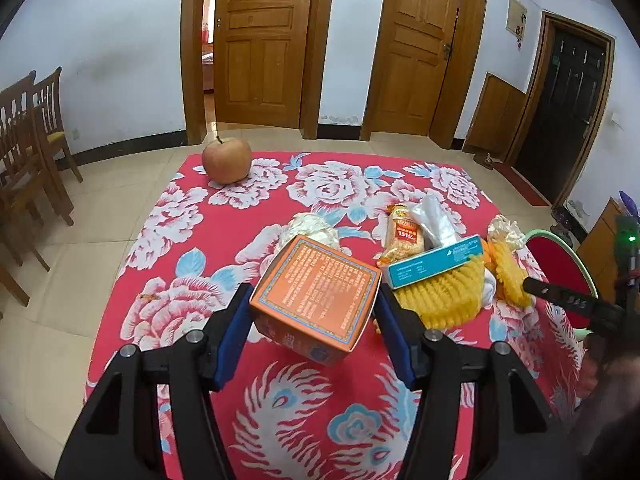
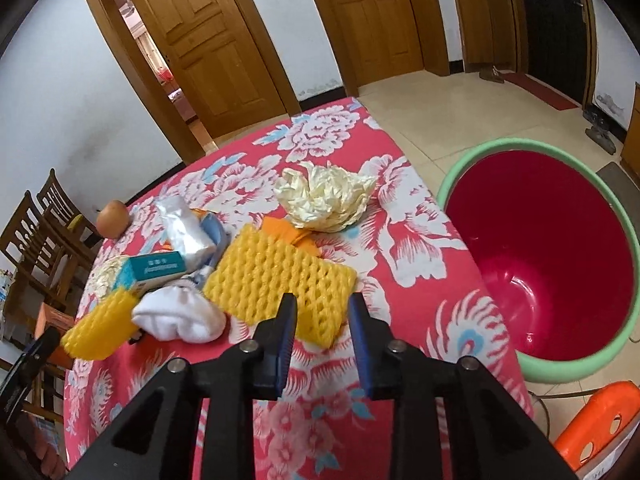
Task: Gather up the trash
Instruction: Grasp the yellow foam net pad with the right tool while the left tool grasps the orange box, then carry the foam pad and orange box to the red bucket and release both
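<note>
My left gripper (image 1: 314, 306) is shut on an orange box (image 1: 316, 300) and holds it tilted above the floral tablecloth (image 1: 224, 240). My right gripper (image 2: 322, 312) is open, its fingers either side of the near corner of a yellow foam net (image 2: 276, 280). A second yellow foam net (image 2: 100, 326), a white sock (image 2: 180, 318), a teal box (image 2: 154, 270), a clear plastic wrapper (image 2: 184, 228) and a crumpled cream paper (image 2: 324, 198) lie on the table. A red bin with a green rim (image 2: 544, 264) stands on the floor to the right.
An apple (image 1: 226, 159) sits at the table's far left corner. A snack packet (image 1: 404, 236) lies by the teal box (image 1: 434, 262). Wooden chairs (image 1: 28, 140) stand to the left. An orange stool (image 2: 596, 436) is at the lower right.
</note>
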Tool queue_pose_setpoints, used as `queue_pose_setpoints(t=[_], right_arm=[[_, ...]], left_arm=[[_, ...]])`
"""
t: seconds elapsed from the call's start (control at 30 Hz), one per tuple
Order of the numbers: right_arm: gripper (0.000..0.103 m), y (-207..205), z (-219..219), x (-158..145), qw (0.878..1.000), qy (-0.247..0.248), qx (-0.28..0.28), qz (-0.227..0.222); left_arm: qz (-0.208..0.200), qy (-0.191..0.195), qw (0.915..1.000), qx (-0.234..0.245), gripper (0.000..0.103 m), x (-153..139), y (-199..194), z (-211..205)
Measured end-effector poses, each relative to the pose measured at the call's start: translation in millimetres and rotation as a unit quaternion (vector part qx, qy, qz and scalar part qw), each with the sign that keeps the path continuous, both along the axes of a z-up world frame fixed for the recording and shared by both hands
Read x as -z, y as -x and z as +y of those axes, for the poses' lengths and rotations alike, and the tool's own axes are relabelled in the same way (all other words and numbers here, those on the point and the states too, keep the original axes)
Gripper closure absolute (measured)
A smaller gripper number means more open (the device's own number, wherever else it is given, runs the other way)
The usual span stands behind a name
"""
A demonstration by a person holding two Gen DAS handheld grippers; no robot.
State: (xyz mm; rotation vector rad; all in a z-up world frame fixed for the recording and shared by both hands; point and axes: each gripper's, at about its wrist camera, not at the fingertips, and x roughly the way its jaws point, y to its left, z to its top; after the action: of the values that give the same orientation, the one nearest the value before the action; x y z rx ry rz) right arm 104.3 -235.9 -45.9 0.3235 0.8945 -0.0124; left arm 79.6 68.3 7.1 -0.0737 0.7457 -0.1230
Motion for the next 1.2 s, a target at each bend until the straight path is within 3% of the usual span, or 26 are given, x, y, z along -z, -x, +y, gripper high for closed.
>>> queue_pose_setpoints(t=[0.1,0.17,0.27,0.67,0.87,1.2], right_arm=[[0.074,-1.9,2.4,7.3,1.000,0.010,0.000,0.001],[0.090,-0.1,5.9,8.1,1.000,0.017,-0.010,-0.002],[0.093,4.4,6.8,6.6,1.000,0.021,-0.013,-0.010],[0.093,49.3,-23.8,-36.7,0.996,0.003,0.019,-0.084],[0.093,71.3,-58.0,-58.8,0.991,0.015,0.067,-0.114],[0.093,96.6,-127.1,-54.0,0.980,0.031,0.169,-0.100]], left_arm=[[-0.002,0.003,1.0000,0.005,0.042,-1.8,-1.0,-5.0],[-0.003,0.000,0.9999,0.010,0.042,-3.7,-1.2,-9.4],[-0.006,-0.003,0.9998,0.017,0.042,-7.5,0.7,-16.3],[-0.010,-0.002,0.9992,0.039,0.042,-22.4,10.0,-43.1],[-0.007,0.010,0.9976,0.068,0.042,-27.9,10.9,-72.7],[-0.007,0.003,0.9902,0.140,0.042,-34.4,7.0,-144.6]])
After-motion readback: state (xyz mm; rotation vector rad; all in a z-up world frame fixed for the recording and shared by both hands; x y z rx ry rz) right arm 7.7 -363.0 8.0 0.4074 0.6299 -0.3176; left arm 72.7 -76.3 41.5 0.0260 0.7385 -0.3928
